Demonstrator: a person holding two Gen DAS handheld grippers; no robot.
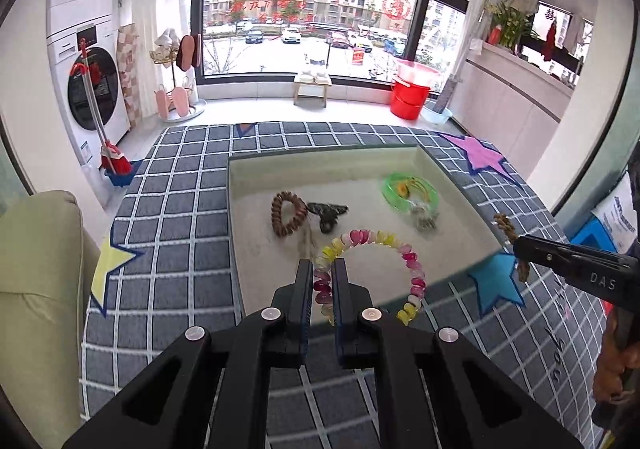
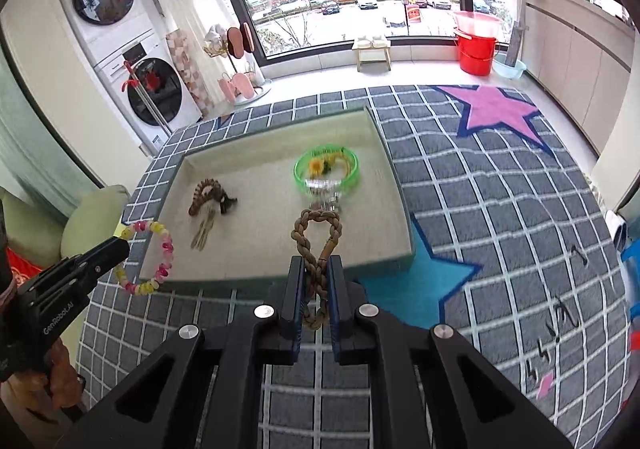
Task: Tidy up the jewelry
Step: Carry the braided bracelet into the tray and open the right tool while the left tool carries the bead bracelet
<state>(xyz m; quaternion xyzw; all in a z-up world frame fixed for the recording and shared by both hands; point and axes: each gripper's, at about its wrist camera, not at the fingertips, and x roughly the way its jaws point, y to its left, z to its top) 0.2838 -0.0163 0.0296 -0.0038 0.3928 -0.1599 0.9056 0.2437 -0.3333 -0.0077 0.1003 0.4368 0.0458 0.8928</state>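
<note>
The left gripper [image 1: 322, 269] is clamped on a bracelet of pink, yellow and clear beads [image 1: 376, 245], pinching one side of the loop so that the rest of it arcs out to the right, in the air above the near part of the tray [image 1: 456, 185]. The right gripper [image 2: 316, 269] is nearly closed on a brown braided cord bracelet [image 2: 318, 233], gripping it where the strands cross; a rounded loop stands up past the fingertips and a shorter loop hangs behind them. Both bracelets are held clear of the tray floor. The tray is a shallow pale rectangle lying on a grey checked rug [image 1: 180, 185] with coloured stars. Inside it, on the left, a brown wooden bead bracelet [image 1: 286, 211] lies touching a small dark piece [image 1: 328, 213], with a pale tassel trailing toward the near edge. Toward the right, a bright green bangle [image 1: 410, 191] lies flat with a small yellow and orange charm inside its ring and a silvery cluster just beside it. In the right wrist view the person's left hand [image 2: 52, 369] shows at the picture's left edge, holding its gripper.
</note>
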